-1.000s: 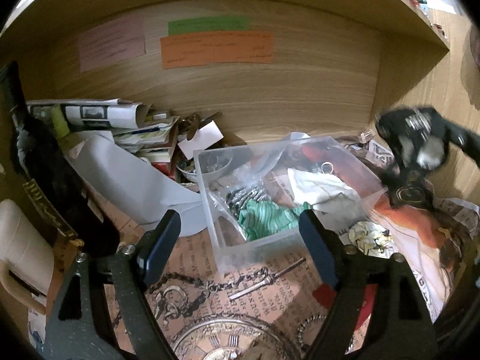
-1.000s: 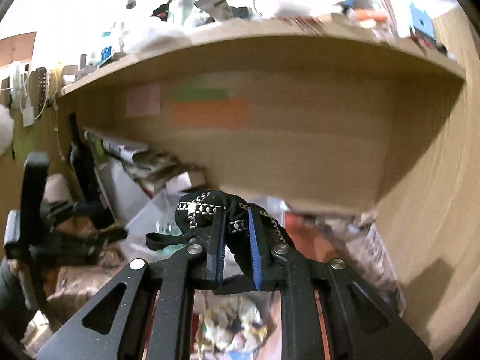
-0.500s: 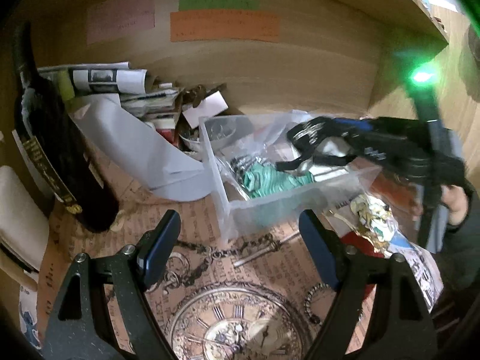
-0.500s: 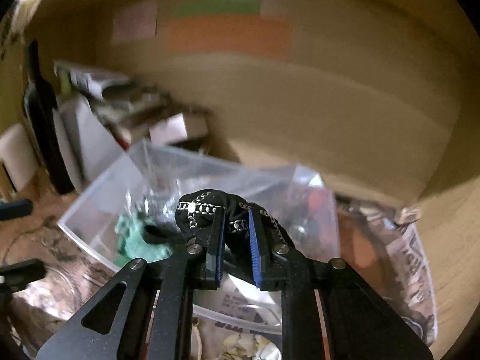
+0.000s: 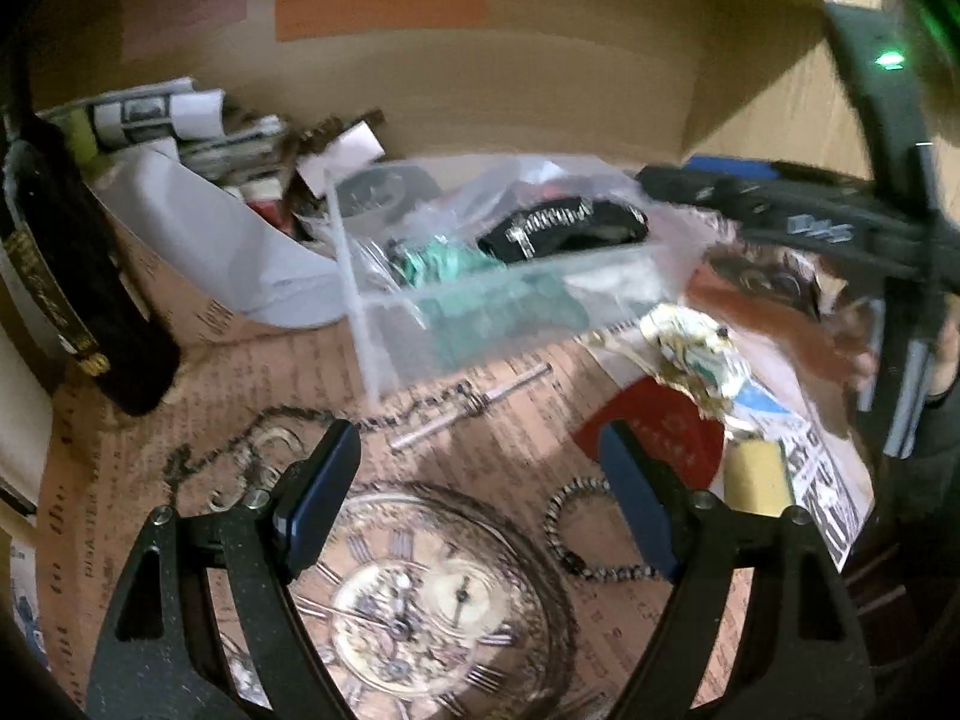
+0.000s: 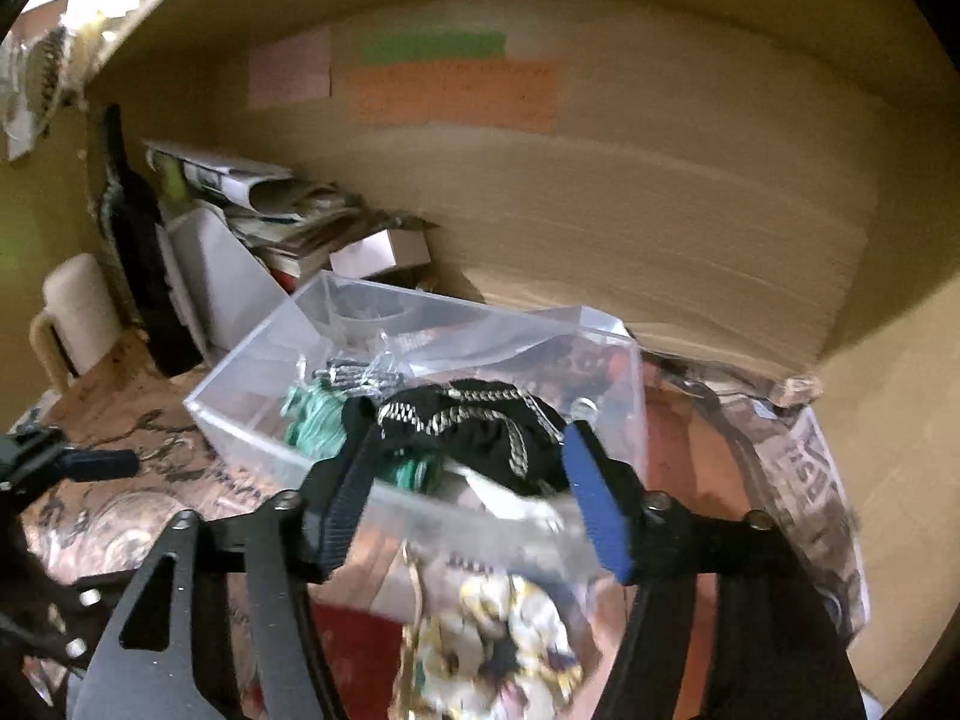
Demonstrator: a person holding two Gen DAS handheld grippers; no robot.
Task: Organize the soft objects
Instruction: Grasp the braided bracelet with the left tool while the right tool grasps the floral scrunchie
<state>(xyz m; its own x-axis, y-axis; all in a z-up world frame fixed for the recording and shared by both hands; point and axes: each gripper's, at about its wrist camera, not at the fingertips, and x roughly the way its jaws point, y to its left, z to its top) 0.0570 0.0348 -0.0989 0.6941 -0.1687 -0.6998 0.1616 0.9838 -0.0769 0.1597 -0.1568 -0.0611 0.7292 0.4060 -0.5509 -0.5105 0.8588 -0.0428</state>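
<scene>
Black chain-trimmed cloth (image 6: 474, 438) released into clear bin (image 6: 252, 360) ahead | right gripper (image 6: 468, 498) jaws just opened, cloth between, unpressed | left gripper (image 5: 474, 498) held wide, empty, for next pick

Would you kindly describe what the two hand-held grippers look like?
Both hand-held grippers, left and right, have black speckled frames with triangular cut-outs, silver screws and flat blue pads. Seen from the left camera, the right one carries white lettering and a green light above. A dark sleeve shows.

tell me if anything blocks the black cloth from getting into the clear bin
Nothing visible does. The black cloth already lies in the open-topped clear bin, on the green item. The right gripper has just been opening; the cloth sits between its jaws, seemingly unpinched.
</scene>
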